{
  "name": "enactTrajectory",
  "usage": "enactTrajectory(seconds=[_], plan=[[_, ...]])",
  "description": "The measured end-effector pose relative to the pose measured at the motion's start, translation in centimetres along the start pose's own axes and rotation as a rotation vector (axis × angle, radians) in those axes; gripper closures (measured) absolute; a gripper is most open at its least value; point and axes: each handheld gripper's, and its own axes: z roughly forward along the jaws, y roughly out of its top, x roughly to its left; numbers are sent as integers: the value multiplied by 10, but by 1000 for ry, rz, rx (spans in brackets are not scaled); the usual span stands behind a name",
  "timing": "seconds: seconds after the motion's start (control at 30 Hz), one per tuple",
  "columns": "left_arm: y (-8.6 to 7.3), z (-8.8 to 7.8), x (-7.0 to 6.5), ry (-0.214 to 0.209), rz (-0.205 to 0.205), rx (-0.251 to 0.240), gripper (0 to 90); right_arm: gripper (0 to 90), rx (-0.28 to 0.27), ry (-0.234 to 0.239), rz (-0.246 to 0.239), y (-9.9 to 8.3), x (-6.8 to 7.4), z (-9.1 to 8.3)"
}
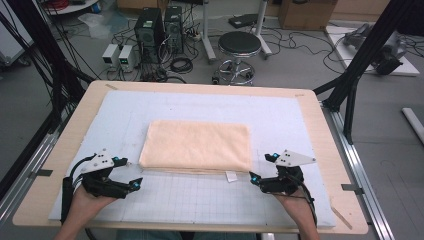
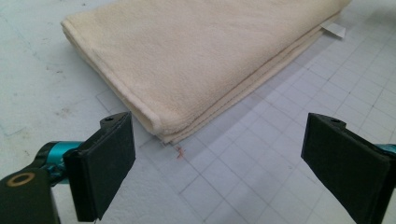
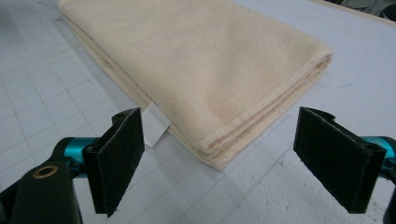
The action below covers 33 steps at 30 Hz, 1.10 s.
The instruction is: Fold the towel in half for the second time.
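Right now the approach is in hand: a folded cream towel [image 1: 196,146] lies flat on the gridded mat [image 1: 200,200] in the middle of the tabletop [image 1: 320,130], and each tool sits just off one of its near corners. The left tool [image 1: 131,175] has its jaws spread wide, empty, aimed at the towel's near-left corner [image 2: 161,130]. The right tool [image 1: 256,181] is equally wide and empty, facing the near-right corner [image 3: 219,156] (the white care label [image 3: 154,123] pokes out from the near edge just beside it). Neither touches the cloth yet. Next, I judge, each tool must ease forward around its corner and close on the layers meant to be lifted, probably for another fold.
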Motion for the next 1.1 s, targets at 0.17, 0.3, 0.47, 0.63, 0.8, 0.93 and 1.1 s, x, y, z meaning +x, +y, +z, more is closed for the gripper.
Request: enactTrajectory(seconds=[0.17,0.3,0.47,0.63,0.8,0.93,1.1], plan=[[-3,-4,-2,4,-1,3,103,158,-6,-12,12,-3,0,-6],[-6,-7,-3,7,-5,6,103,158,-10,-17,9,-5,1,-10],[-9,-12,-4,11,-12,3,103,158,-9,-20,13,-9,2,-16],[-12,-16,-5,12,-11,5,103,158,-12,-26,17,-13,4,-22],[-15,-19,-8,13,-14,9,103,158,-11,-30,21,-17,5,-27],[-17,-23,-9,21,-12,9,103,158,-12,-33,30,-20,6,-32],[-19,-25,-10,23,-15,9,103,158,-13,-34,28,-23,9,-36]])
